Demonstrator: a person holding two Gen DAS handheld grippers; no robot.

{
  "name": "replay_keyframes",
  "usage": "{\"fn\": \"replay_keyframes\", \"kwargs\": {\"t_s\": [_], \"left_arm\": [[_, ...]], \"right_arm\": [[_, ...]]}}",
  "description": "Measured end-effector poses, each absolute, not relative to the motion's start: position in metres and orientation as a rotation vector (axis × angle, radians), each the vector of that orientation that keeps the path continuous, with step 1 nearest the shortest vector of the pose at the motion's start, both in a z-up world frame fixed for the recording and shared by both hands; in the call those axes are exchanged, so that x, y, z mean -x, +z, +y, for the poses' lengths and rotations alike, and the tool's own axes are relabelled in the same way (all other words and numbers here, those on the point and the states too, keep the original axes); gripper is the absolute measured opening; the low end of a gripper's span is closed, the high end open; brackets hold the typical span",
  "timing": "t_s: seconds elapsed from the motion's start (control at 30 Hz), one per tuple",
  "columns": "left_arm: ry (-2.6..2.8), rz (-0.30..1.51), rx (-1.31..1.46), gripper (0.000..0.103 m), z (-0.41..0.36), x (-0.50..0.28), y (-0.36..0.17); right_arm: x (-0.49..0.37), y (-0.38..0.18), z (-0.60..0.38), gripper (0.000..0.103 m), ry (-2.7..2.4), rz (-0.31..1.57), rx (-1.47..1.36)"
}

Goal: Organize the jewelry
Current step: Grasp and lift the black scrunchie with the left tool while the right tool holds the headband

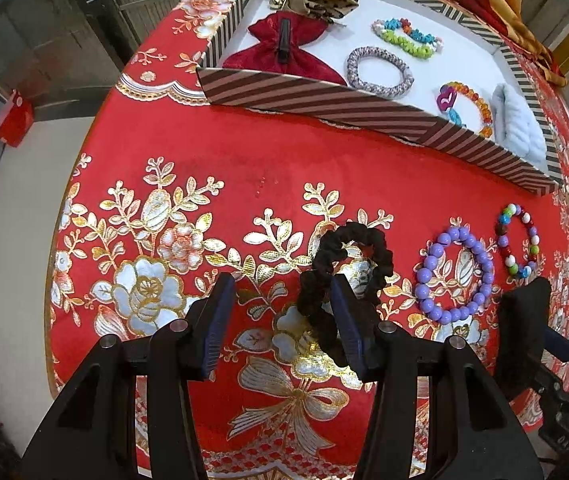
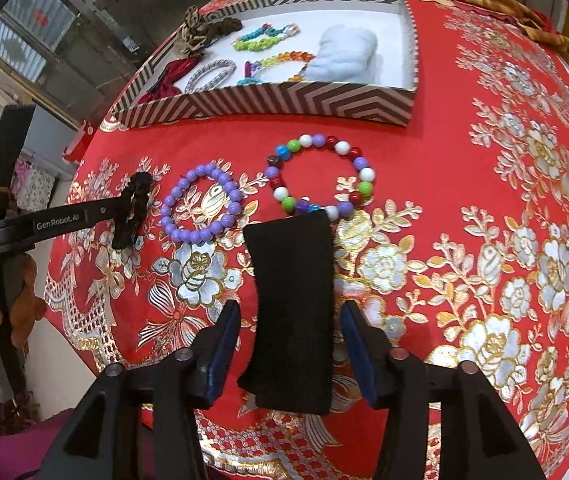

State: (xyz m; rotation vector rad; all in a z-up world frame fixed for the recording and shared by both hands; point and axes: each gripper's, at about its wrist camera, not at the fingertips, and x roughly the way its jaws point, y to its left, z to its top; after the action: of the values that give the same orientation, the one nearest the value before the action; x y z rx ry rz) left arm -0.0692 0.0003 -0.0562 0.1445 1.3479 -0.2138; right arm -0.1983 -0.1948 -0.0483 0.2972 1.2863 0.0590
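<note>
A black scrunchie (image 1: 348,256) lies twisted on the red tablecloth. My left gripper (image 1: 282,280) is open just above it; the right fingertip overlaps the scrunchie's loop and the left one is over bare cloth. To its right lie a purple bead bracelet (image 1: 422,278) (image 2: 168,200) and a multicoloured bead bracelet (image 1: 504,252) (image 2: 342,147). My right gripper (image 2: 290,306) is open around a black rectangular pad (image 2: 292,300) (image 1: 524,320), with a narrow gap on each side. Whether the scrunchie hangs on the finger I cannot tell.
A striped tray (image 1: 324,100) (image 2: 284,100) at the back holds a red bow clip (image 1: 268,46), a leopard bow, a grey braided band (image 1: 354,74), coloured bracelets and a pale blue scrunchie (image 2: 344,56). The round table's edge (image 1: 50,280) curves at left. Orange fabric lies behind the tray.
</note>
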Motion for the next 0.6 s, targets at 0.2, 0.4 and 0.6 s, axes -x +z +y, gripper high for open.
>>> {"fn": "replay_keyframes", "kwargs": {"t_s": [0.2, 0.4, 0.6], "left_arm": [[-0.215, 1.344, -0.156, 0.049, -0.011, 0.062, -0.062], [-0.211, 1.338, -0.170, 0.049, -0.015, 0.062, -0.064], [-0.211, 1.337, -0.170, 0.049, -0.012, 0.062, -0.063]], "right_arm": [[0.197, -0.053, -0.193, 0.050, 0.018, 1.268, -0.289], [0.197, -0.053, -0.191, 0.050, 0.015, 1.267, -0.262], [0.196, -0.058, -0.190, 0.050, 0.003, 1.270, -0.254]]}}
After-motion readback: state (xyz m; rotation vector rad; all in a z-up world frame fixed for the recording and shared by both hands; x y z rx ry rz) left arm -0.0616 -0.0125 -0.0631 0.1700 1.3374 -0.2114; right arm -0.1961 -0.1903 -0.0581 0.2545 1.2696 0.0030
